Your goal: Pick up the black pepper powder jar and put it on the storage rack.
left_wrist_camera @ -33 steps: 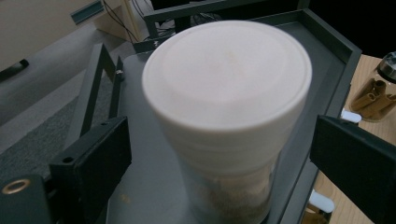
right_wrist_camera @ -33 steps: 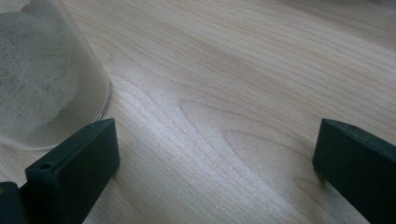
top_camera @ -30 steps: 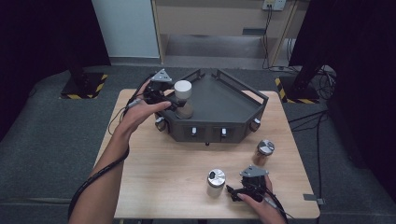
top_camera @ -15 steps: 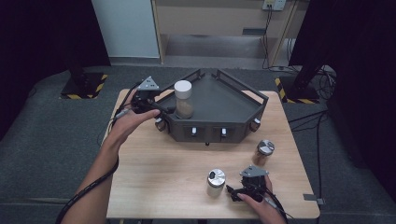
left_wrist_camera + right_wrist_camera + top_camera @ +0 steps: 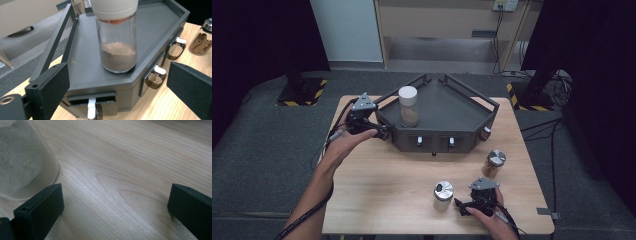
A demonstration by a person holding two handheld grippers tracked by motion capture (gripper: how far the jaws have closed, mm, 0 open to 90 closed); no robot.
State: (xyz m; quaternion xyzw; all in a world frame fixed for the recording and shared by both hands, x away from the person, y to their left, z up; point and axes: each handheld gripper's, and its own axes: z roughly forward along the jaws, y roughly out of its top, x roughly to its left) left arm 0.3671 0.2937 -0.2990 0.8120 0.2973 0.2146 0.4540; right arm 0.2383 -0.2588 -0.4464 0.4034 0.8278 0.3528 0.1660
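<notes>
Left gripper (image 5: 384, 134) sits at the left front corner of the dark grey angular metal rack (image 5: 472, 117), jaws spread wide and empty. In the left gripper view, the clear glass jar with a white lid and brown powder (image 5: 116, 37) stands upright on the rack's top deck, apart from both jaws, near the deck's front edge.

Right gripper (image 5: 461, 204) rests low on the light wooden worktop (image 5: 377, 185) near the front edge, jaws open, nothing between them. A glass jar of pale grey powder with a silver lid (image 5: 443, 195) stands just beside its left jaw. A silver-lidded jar of cinnamon sticks (image 5: 494, 163) stands farther right.
</notes>
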